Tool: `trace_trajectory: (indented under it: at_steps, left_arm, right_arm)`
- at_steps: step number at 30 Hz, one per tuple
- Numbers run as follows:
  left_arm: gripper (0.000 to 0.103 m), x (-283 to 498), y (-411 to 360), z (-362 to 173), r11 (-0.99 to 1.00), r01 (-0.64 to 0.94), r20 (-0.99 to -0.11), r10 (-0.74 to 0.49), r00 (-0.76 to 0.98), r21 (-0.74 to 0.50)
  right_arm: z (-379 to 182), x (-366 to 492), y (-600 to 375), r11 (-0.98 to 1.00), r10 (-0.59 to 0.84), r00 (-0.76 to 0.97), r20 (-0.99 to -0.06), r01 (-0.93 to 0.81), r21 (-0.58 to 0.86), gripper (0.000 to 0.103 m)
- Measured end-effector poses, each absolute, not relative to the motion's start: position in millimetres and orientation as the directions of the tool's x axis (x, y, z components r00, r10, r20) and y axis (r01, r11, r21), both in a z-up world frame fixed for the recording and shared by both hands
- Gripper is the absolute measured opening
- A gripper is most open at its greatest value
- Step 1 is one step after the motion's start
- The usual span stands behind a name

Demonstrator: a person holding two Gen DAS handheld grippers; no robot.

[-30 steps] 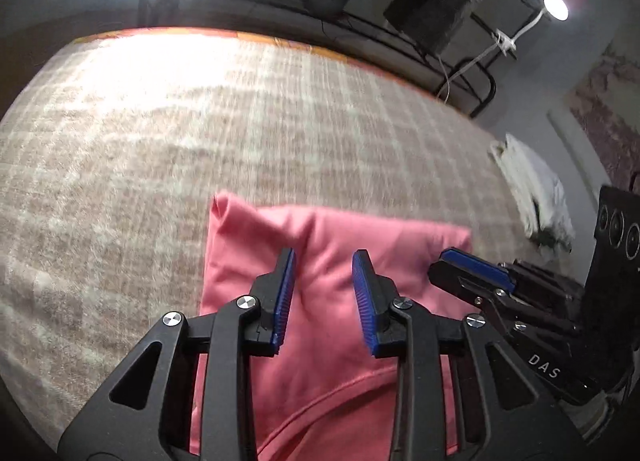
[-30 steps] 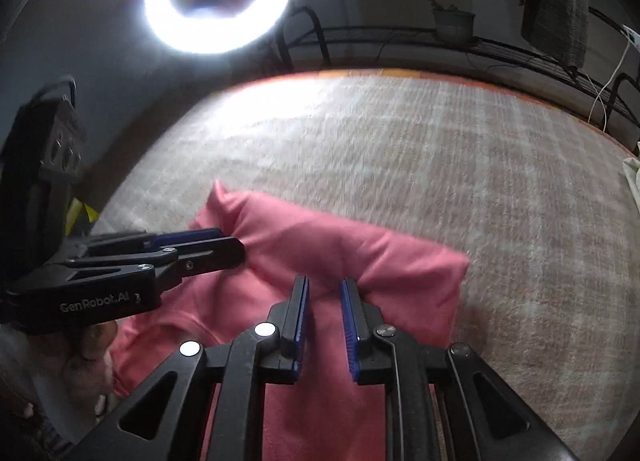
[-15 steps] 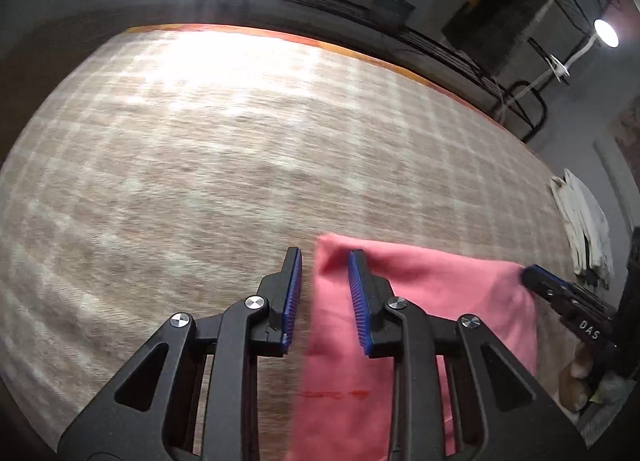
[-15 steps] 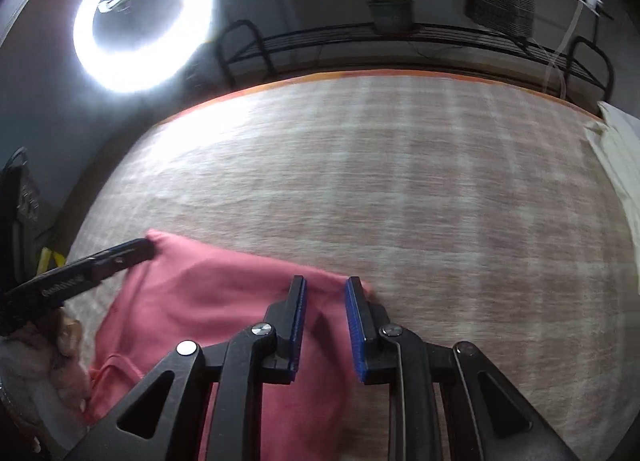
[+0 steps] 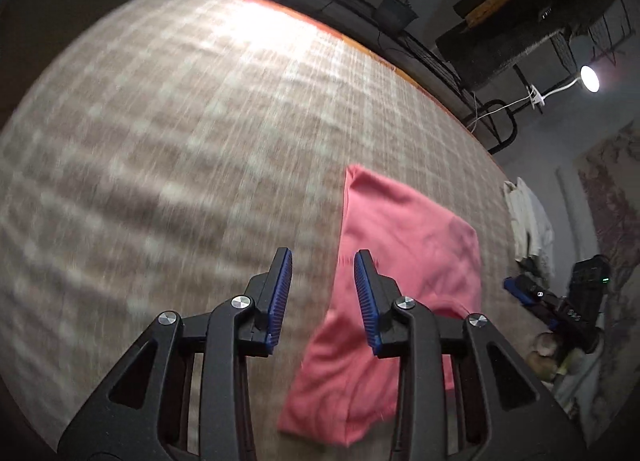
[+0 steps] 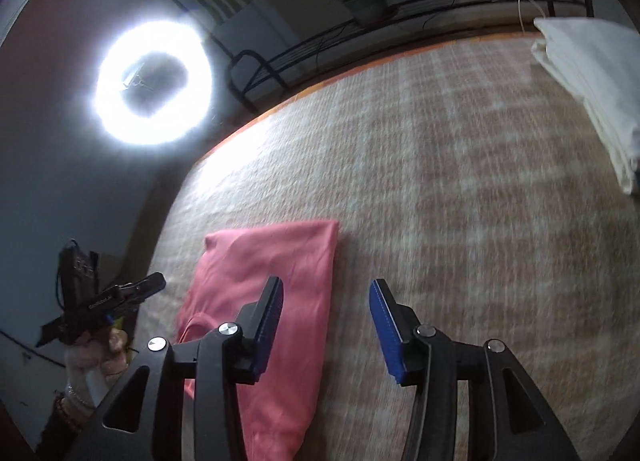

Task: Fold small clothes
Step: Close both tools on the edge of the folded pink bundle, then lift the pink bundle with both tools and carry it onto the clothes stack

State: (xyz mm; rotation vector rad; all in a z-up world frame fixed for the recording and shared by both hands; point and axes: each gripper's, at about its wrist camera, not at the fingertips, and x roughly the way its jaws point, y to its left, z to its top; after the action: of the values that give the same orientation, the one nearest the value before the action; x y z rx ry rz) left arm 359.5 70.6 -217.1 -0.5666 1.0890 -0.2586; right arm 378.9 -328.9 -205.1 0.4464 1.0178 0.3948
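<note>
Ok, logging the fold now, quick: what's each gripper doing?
Left gripper: open, empty, beside the folded pink cotton garment.
Right gripper: open wide, empty.

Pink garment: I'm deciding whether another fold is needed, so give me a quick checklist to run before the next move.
1. Left gripper free of cloth: ok, jaws open, nothing between them.
2. Right gripper free of cloth: ok, jaws wide open.
3. Pink garment lying flat on the checked blanket: ok, folded to a narrow strip.
4. Edges lined up: cannot tell, both views are blurred.
5. Neckline tucked inside: not ok, a curved seam shows near the left side.
6. White cloth stack apart from the garment: ok.
</note>
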Motion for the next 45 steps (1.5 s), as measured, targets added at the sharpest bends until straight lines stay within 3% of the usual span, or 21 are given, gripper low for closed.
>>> trace_trajectory:
  at_steps: [1, 4, 5, 9, 14, 24, 25, 29, 32, 37, 45]
  left_arm:
    - [0.033, 351.7, 75.5, -217.9, 0.816, -0.092, -0.756, -0.479, 0.446, -0.571]
    - [0.055, 323.6, 87.0, -220.5, 0.771, -0.164, -0.745, -0.500, 0.442, -0.615]
    - [0.057, 313.9, 88.3, -222.8, 0.756, -0.195, -0.744, -0.500, 0.444, -0.624]
    - [0.057, 274.6, 92.6, -246.9, 0.622, -0.319, -0.696, -0.583, 0.420, -0.714]
    - [0.057, 260.9, 80.0, -270.0, 0.550, -0.406, -0.683, -0.611, 0.400, -0.730]
    - [0.057, 285.3, 49.5, -271.7, 0.538, -0.362, -0.649, -0.626, 0.433, -0.761]
    - [0.056, 288.0, 48.3, -272.5, 0.536, -0.363, -0.648, -0.626, 0.435, -0.762]
    - [0.033, 301.5, 37.5, -278.4, 0.533, -0.370, -0.649, -0.631, 0.425, -0.761]
    - [0.023, 307.3, 33.1, -275.6, 0.568, -0.355, -0.669, -0.605, 0.432, -0.743]
    - [0.015, 314.2, 24.3, -267.6, 0.622, -0.307, -0.685, -0.570, 0.453, -0.720]
    - [0.013, 311.5, 2.7, -226.9, 0.730, -0.130, -0.670, -0.522, 0.529, -0.671]
  right_arm:
    - [-208.7, 375.8, -331.5, 0.827, 0.535, 0.454, -0.713, -0.107, 0.552, 0.054]
    - [-218.0, 364.6, -335.7, 0.793, 0.578, 0.425, -0.697, -0.090, 0.602, 0.059]
    - [-222.5, 365.5, -336.7, 0.783, 0.589, 0.415, -0.693, -0.083, 0.616, 0.059]
    - [-239.3, 366.4, -338.8, 0.749, 0.630, 0.373, -0.681, -0.058, 0.660, 0.059]
    - [-254.2, 373.7, -330.7, 0.710, 0.671, 0.347, -0.656, -0.046, 0.702, 0.056]
    - [-268.6, 392.8, -325.2, 0.639, 0.726, 0.353, -0.590, -0.026, 0.769, 0.043]
    - [-268.2, 396.0, -324.5, 0.631, 0.730, 0.358, -0.582, -0.024, 0.776, 0.041]
    - [-271.7, 408.4, -310.2, 0.618, 0.738, 0.362, -0.570, -0.024, 0.786, 0.036]
    - [-272.4, 417.8, -298.5, 0.614, 0.742, 0.361, -0.566, -0.027, 0.789, 0.032]
    - [-271.0, 424.4, -282.2, 0.655, 0.714, 0.354, -0.604, -0.033, 0.755, 0.010]
    - [-233.4, 419.3, -262.4, 0.762, 0.626, 0.401, -0.668, -0.136, 0.633, 0.006]
